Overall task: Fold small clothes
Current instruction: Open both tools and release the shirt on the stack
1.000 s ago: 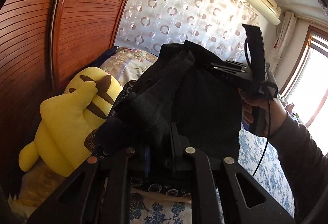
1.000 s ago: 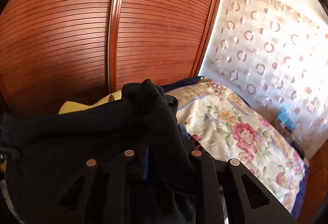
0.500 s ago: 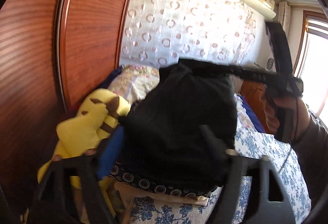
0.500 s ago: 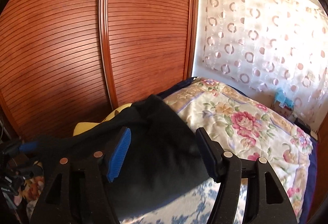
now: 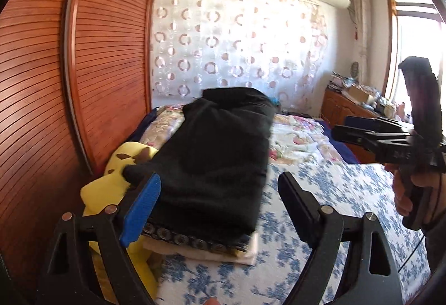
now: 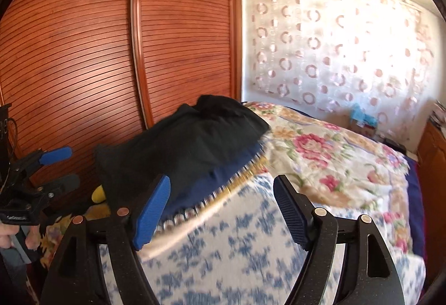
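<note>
Black knit garment [image 5: 220, 154] folded atop stack; left gripper [image 5: 220, 201], right gripper [image 6: 221, 201] fingers spread, empty.

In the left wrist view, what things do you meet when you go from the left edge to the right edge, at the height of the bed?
Wooden wardrobe door → yellow plush toy → black folded garment → blue floral bedsheet → right gripper, held in the person's hand at the right edge.
</note>
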The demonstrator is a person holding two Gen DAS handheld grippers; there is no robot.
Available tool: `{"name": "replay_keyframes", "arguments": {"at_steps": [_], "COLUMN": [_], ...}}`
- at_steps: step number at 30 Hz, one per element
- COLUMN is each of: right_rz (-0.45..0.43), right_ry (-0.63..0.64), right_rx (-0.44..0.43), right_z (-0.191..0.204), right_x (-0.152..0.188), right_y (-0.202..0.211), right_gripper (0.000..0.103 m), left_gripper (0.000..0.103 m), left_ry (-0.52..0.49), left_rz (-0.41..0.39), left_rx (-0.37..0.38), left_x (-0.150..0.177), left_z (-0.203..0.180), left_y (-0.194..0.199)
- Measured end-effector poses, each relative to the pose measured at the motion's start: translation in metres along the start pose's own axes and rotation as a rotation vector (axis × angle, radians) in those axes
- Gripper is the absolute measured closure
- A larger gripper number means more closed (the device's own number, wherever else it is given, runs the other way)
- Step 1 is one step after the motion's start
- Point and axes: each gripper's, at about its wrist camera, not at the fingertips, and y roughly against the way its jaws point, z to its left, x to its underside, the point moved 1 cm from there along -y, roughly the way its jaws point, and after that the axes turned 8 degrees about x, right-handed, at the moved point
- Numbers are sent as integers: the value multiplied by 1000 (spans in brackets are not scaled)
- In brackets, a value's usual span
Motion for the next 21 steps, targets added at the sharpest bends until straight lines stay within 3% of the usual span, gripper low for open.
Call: {"name": "replay_keyframes", "arguments": {"at_steps": [13,18,21], "right_rz": [-13,-12,-20], "right_ry": [-120,-145,-165], "right_rx": [193,268,300], "right_z": [-1,4,9], "right_x": [71,85,89], "right_y": [120,156,177], "right_gripper": [23,23,23], "left_gripper": [16,16,16], "left_ry": [-66,-75,-72], "left_rz": [52,49,50], "left_rx": [95,110,159], "left_x": [20,23,22], "left_z": [-82,-106,-120], "left_y": [-2,8,13]}}
